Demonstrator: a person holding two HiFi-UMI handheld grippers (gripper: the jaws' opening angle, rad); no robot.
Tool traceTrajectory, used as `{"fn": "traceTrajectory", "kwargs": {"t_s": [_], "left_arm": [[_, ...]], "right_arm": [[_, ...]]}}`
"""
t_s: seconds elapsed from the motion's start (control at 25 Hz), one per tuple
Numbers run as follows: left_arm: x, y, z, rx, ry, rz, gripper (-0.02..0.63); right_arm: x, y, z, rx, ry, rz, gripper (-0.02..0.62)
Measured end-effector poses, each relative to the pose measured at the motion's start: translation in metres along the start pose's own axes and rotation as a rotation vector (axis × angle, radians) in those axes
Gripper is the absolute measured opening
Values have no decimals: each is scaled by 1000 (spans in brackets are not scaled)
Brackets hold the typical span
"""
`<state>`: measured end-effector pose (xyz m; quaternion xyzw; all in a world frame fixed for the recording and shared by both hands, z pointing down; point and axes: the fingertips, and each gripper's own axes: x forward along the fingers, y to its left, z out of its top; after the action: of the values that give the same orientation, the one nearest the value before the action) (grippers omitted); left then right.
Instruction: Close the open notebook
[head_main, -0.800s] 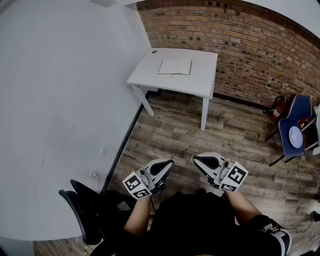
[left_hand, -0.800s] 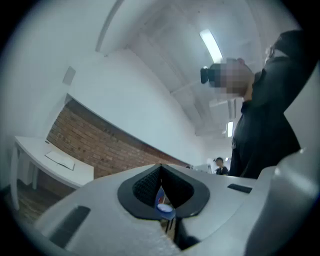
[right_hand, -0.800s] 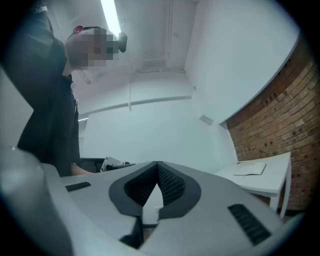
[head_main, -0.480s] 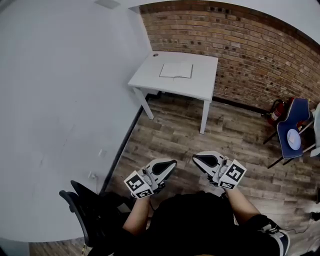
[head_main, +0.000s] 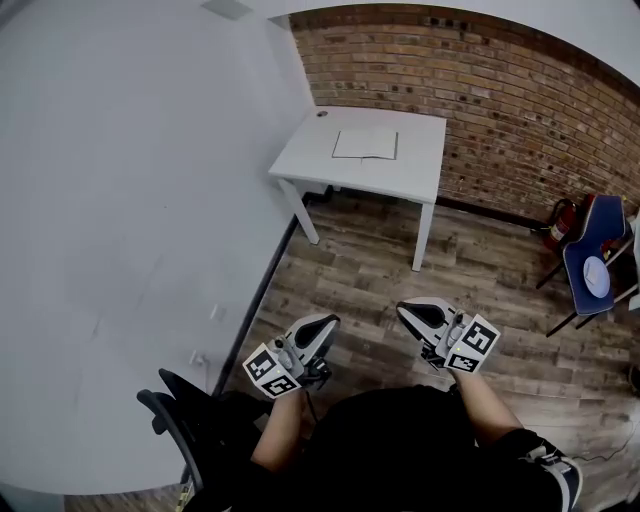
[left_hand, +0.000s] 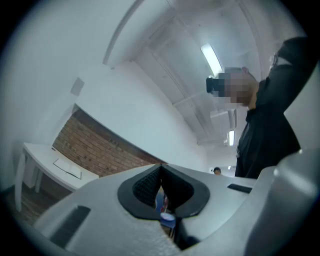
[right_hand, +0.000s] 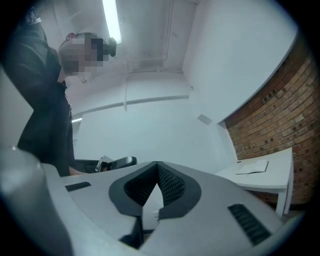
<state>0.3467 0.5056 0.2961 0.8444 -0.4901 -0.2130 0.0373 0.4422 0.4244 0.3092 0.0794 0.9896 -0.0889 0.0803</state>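
The open notebook (head_main: 365, 144) lies flat, pages up, on a white table (head_main: 310, 160) against the brick wall, far ahead of me. My left gripper (head_main: 322, 326) and right gripper (head_main: 411, 312) are held low in front of my body over the wood floor, well short of the table. Both are shut with nothing between the jaws. In the left gripper view the shut left gripper (left_hand: 161, 169) points up past the notebook (left_hand: 67, 167) at the left. To the right of the shut right gripper (right_hand: 158, 166) in its own view, the notebook (right_hand: 252, 168) shows small.
A white wall runs along the left, the brick wall (head_main: 500, 90) behind the table. A blue chair (head_main: 592, 262) and a red fire extinguisher (head_main: 558, 222) stand at the right. A black office chair (head_main: 185, 430) is by my left leg. Wood floor lies between me and the table.
The table and notebook have shifted slightly right and down in the head view. Both grippers stay shut and keep about the same place before my body.
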Motion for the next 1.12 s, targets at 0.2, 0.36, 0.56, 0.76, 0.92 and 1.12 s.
{"fn": "traceTrajectory", "kwargs": {"t_s": [0.2,0.36,0.56,0.76,0.92,1.12], "left_arm": [[-18,19,14,-5,-13,15,15],[-35,45,5,-37,6,57,15],[-37,65,-11,-32,76,67,15],[-24,98,-12,-28,109,33,15],[-12,133,-20,-31,171,2,15],[15,197,1,-7,227,41,15]], "right_arm": [[21,-6,1,35,-19,-25,5],[36,-18,-4,124,-70,-58,6],[49,-25,-15,162,-49,-36,6],[81,-65,-27,194,-42,-38,6],[126,-110,-33,215,-56,-5,6],[185,-168,-16,225,-70,70,11]]}}
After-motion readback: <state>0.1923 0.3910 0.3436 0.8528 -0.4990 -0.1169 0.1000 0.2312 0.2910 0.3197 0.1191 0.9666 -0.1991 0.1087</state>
